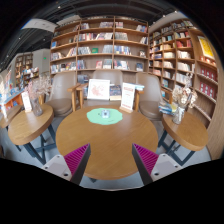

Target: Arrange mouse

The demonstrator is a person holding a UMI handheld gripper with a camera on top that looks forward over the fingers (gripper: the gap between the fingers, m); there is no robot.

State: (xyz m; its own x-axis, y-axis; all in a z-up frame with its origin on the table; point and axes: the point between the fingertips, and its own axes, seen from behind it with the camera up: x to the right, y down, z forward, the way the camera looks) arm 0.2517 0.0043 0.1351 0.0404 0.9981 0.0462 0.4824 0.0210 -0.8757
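A round wooden table (110,142) lies ahead of me. On its far half sits a green hexagonal mat (104,116), and a small white thing that looks like the mouse (103,115) rests at the mat's middle. My gripper (110,160) hovers over the near part of the table, well short of the mat. It is open, with nothing between its pink pads (76,157), only bare wood.
Upright books (98,90) stand behind the table's far edge, with chairs (150,100) around them. Smaller round tables stand at the left (28,122) and right (186,128). Tall bookshelves (100,45) line the back wall.
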